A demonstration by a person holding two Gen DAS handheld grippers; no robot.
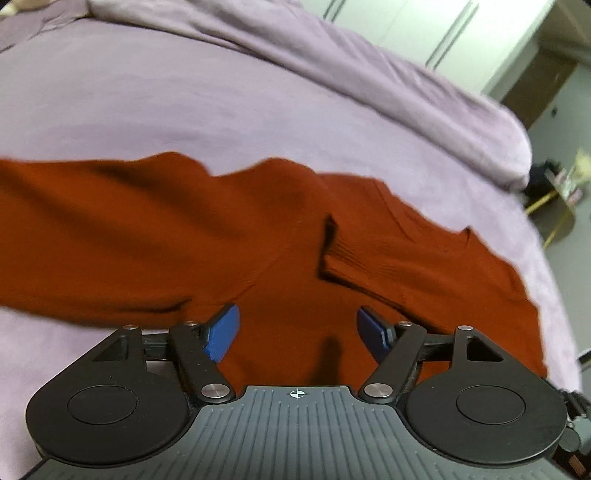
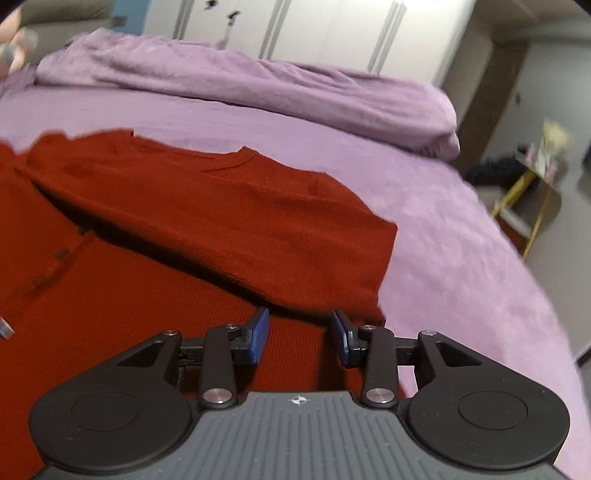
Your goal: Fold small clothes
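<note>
A rust-red knit sweater lies spread on the purple bed. In the left wrist view a sleeve with a ribbed cuff is folded across the body. My left gripper is open and empty, just above the sweater's body. In the right wrist view the sweater shows its neckline, and a sleeve lies folded across it. My right gripper is open and empty over the sweater near its right edge.
A bunched purple duvet lies along the far side of the bed. White wardrobe doors stand behind it. A small yellow-legged side table stands on the floor past the bed's right edge.
</note>
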